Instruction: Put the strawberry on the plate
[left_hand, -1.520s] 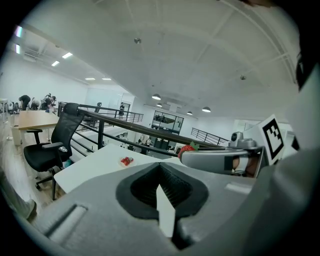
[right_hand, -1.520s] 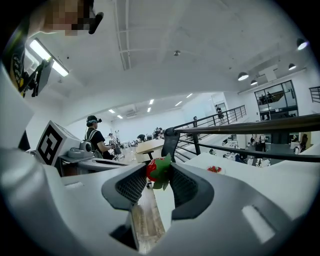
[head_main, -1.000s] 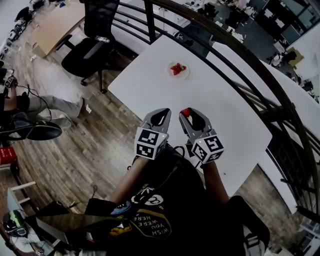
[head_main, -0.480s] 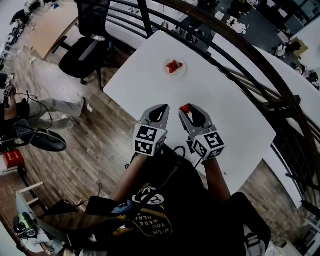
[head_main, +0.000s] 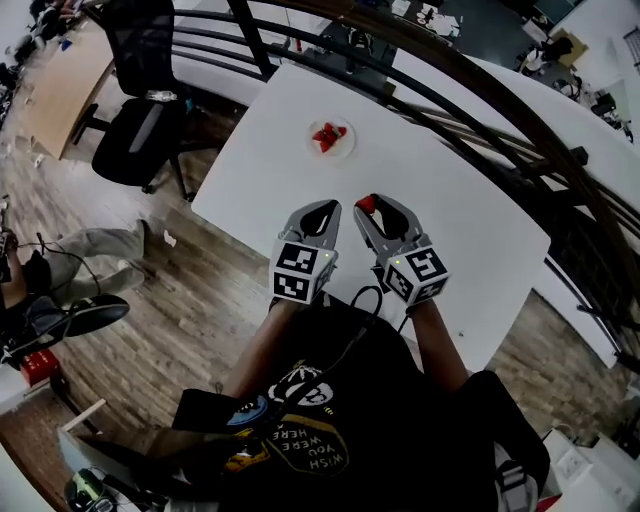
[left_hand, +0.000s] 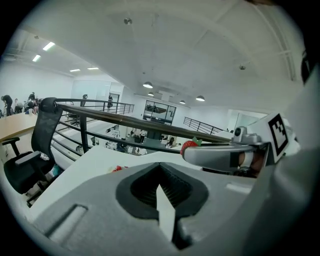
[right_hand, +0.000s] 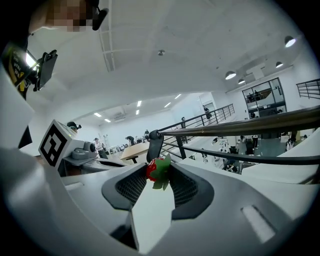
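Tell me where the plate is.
Head view: the plate sits near the white table's far edge, straight ahead of the left gripper, with strawberries on it.

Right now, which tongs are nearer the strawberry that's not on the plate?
Right. The right tongs grip the strawberry at their tips; the left tongs sit alongside to its left, shut and empty, not touching it.

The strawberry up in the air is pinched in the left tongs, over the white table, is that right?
No: the strawberry is pinched in the right tongs, not the left tongs, over the white table. The right gripper view shows it.
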